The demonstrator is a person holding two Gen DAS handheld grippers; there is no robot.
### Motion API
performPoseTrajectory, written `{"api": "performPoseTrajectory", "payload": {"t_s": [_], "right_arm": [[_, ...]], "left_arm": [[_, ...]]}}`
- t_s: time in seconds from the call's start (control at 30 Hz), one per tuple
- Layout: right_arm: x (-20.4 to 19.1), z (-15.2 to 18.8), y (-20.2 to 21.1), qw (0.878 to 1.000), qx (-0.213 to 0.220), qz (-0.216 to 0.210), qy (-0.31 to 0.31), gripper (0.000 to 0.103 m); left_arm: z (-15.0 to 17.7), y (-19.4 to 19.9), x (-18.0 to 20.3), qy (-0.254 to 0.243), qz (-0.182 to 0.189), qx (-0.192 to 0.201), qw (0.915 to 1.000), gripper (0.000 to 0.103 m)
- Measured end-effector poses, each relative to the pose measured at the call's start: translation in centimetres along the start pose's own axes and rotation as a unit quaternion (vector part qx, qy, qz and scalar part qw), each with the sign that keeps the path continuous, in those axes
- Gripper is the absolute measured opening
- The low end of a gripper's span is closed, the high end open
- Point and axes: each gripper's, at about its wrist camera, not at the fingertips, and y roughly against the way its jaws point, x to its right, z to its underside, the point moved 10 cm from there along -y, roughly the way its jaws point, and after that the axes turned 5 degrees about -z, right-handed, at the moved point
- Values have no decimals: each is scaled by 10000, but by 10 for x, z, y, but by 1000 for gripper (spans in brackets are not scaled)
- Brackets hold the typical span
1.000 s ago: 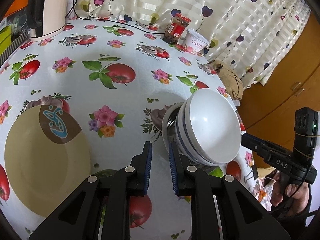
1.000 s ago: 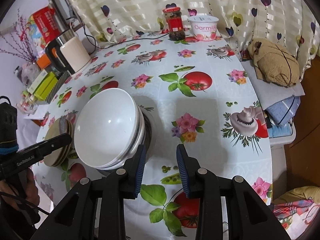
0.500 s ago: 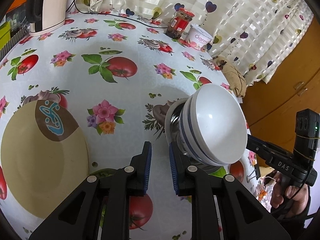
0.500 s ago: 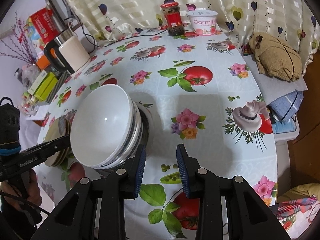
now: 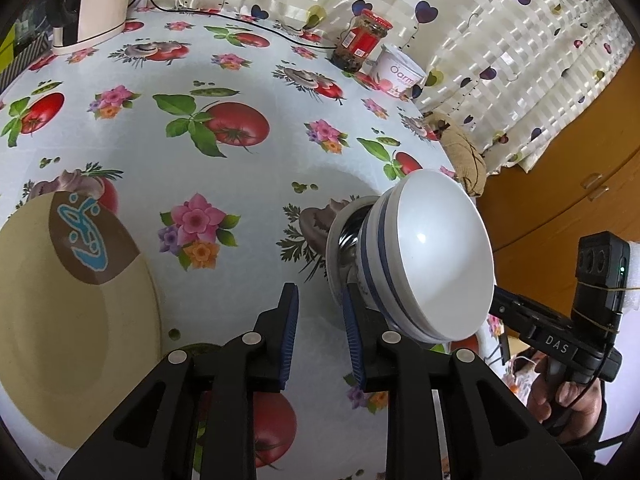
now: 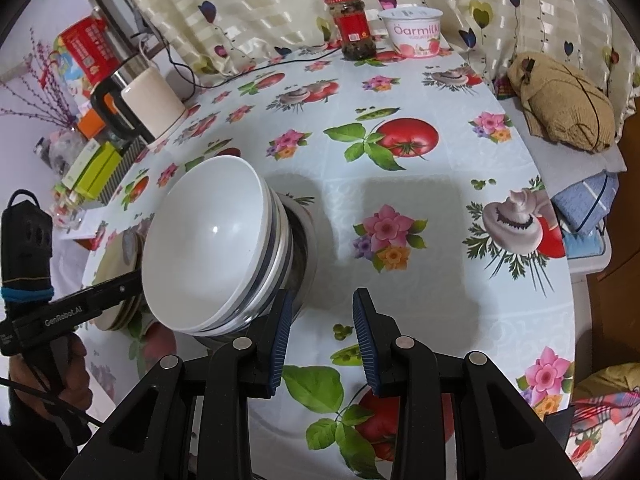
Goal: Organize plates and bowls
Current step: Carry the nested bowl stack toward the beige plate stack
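bowl stack — white bowls nested with a steel one lowest, on the table, left of centre in the right wrist view, right of centre in the left. plates — tan stack, lower left of the left wrist view.
left gripper — jaws opening, nothing between them; its right finger lies just beside the stack's base.
right gripper — narrow gap, empty; left finger close against the stack.
risk — either finger may nudge the stack on the slick cloth, sliding or toppling the tall nest. cord near kettle: no concern.
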Motion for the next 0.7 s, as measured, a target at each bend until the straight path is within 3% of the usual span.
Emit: {"api": "performPoseTrajectory", "payload": {"t_s": [0.43,0.7], "right_arm": [[2,-2,-13,9999,-109,-123,-24,31],[4,-6,-18,9988,-67,-447,-198,21]], "left_arm": [[-1,-18,6,54,96,-207,9997,24],[-2,-23,7,-3,35,-197,9998,22]]}}
